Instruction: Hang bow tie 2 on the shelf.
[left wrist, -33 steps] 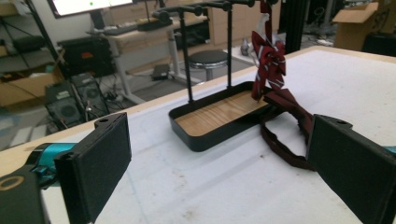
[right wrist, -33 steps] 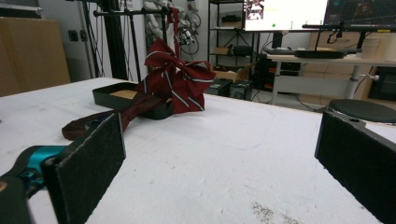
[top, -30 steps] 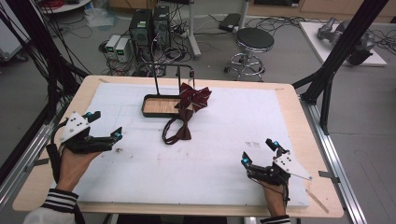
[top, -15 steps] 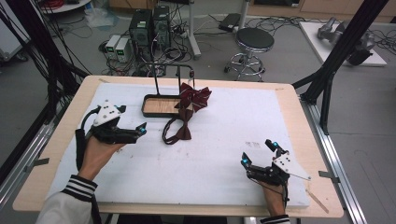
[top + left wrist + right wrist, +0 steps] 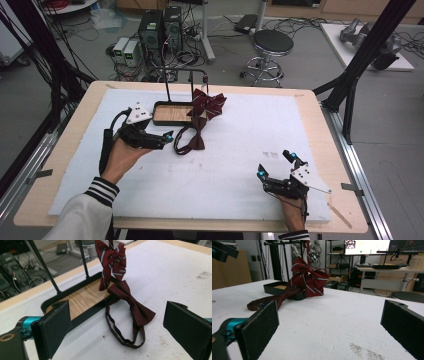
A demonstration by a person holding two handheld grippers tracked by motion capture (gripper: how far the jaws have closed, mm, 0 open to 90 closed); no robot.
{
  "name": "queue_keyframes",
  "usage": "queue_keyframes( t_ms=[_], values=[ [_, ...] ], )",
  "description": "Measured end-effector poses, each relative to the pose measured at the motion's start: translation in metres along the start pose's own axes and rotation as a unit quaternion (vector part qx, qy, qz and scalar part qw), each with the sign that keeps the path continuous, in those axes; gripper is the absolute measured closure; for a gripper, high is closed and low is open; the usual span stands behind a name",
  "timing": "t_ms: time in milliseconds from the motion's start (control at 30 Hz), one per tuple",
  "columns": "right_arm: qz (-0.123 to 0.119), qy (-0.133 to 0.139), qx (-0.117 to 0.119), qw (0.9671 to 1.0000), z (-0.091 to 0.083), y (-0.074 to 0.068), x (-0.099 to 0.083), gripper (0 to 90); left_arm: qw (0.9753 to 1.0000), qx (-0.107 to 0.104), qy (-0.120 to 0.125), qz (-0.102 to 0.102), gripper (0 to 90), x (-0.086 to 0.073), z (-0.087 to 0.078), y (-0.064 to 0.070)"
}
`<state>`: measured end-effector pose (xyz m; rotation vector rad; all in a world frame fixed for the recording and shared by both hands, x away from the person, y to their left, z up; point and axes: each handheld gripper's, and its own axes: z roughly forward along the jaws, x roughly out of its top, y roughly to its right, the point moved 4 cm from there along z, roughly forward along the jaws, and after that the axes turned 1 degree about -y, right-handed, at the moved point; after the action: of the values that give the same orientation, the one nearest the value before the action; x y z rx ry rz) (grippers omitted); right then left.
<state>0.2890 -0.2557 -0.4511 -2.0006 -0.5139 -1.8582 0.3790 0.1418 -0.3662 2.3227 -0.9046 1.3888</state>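
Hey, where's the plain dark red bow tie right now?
In the high view the plain bow tie lies flat on the white mat, just in front of the stand's tray, right beside the open left gripper.

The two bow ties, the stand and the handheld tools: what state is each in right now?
Plain dark red bow tie: lying flat on the white mat, strap looped, untouched.
Striped red bow tie: hanging from the stand.
Black wire stand with wooden tray: upright.
Left tool: open, beside the plain tie.
Right tool: open, empty.
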Motion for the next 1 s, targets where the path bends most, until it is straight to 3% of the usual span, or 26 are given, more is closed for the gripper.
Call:
queue_keyframes(
  t_ms=[300, 467, 800, 1000],
  values=[
    [0.008, 0.003, -0.004, 1.0, -0.003, 0.004, -0.002, 0.8, 0.9995, -0.014, -0.028, 0.009, 11.3, 0.016, 0.023, 0.017],
    [0.013, 0.007, -0.008, 0.9999, -0.005, 0.007, -0.003, 0.8, 0.9989, -0.027, -0.036, 0.01, 11.3, 0.021, 0.034, 0.02],
    [0.016, 0.012, -0.009, 0.9998, -0.006, 0.008, -0.004, 0.9, 0.9957, -0.047, -0.08, -0.006, 11.3, 0.016, 0.06, 0.017],
    [0.017, 0.016, -0.011, 0.9997, -0.007, 0.009, -0.004, 0.9, 0.992, -0.064, -0.108, -0.002, 11.2, 0.013, 0.081, 0.019]
  ],
)
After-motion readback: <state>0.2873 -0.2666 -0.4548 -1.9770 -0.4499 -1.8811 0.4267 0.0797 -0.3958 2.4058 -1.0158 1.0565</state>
